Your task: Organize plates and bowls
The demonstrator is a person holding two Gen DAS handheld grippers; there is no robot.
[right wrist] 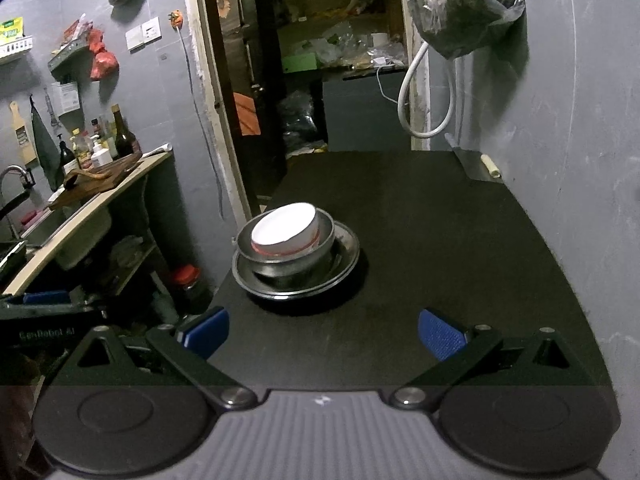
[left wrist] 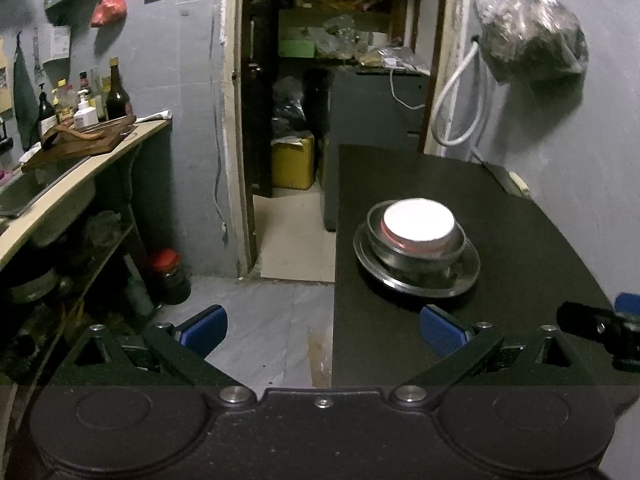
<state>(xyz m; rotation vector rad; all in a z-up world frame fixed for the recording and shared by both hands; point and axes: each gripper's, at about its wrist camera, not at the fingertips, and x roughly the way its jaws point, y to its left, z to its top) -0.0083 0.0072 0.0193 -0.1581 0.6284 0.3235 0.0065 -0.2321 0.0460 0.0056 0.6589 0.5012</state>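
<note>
A stack stands on the black table (left wrist: 520,248) (right wrist: 440,240): a steel plate (left wrist: 464,278) (right wrist: 344,264) at the bottom, a steel bowl (left wrist: 420,254) (right wrist: 296,264) on it, and a white bowl with a red rim band (left wrist: 418,222) (right wrist: 286,226) nested inside. My left gripper (left wrist: 322,330) hovers open near the table's left edge, short of the stack and holding nothing. My right gripper (right wrist: 323,332) is also open and empty, over the table just in front of the stack.
A counter (left wrist: 80,184) (right wrist: 80,208) with a cutting board and bottles runs along the left wall, shelves beneath it. A red-lidded jar (left wrist: 168,276) (right wrist: 186,280) stands on the floor. A doorway (left wrist: 332,80) opens behind the table. A filled bag (left wrist: 532,36) (right wrist: 468,4) hangs on the right wall.
</note>
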